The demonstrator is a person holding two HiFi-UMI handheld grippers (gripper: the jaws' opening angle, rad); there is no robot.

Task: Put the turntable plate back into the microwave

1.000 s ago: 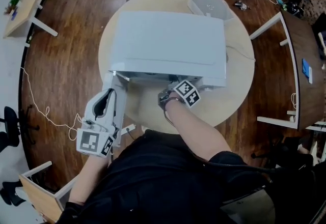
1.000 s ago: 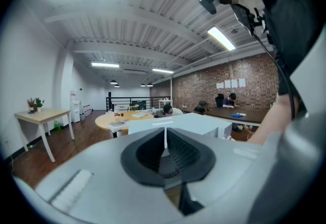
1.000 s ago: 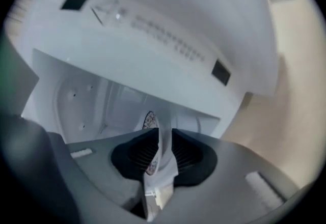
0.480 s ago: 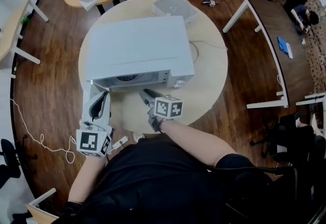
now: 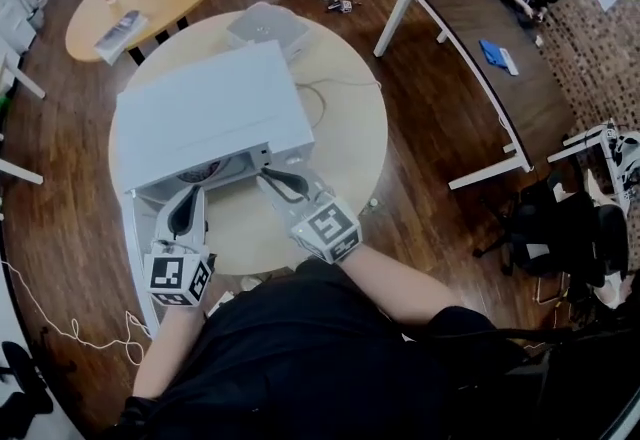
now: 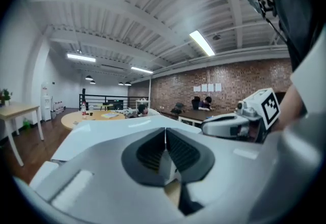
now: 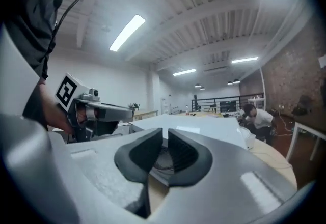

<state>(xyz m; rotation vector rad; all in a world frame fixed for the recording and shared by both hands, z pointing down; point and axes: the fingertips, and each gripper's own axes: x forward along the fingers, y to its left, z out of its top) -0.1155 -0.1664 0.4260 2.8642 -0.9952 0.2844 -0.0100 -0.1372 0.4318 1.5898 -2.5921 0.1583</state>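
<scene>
At the far left the microwave's door (image 5: 133, 248) hangs open. Just beside it the left gripper (image 6: 164, 139) points at the opening with its jaws pressed flat together and nothing in them.

The white microwave (image 5: 210, 113) sits on the round table (image 5: 350, 128). In the mouth of its cavity I can see a dark round shape, which I take to be the turntable plate (image 5: 203, 171). It looks to be lying inside already. I cannot tell whether it is seated on its hub.

If it is the usual glass, it will be stiff, fairly heavy for its size, smooth enough to slide in the jaws, and liable to chip or crack if knocked. I would take it by the rim, at opposite edges, and keep it level.

To the right, the right gripper (image 7: 165, 139) also faces the cavity. Its jaws have just been closing and now stand a narrow slit apart, with nothing between them.

I can read no brand or lettering on the microwave. The cubes on the grippers carry only black-and-white square patterns.
</scene>
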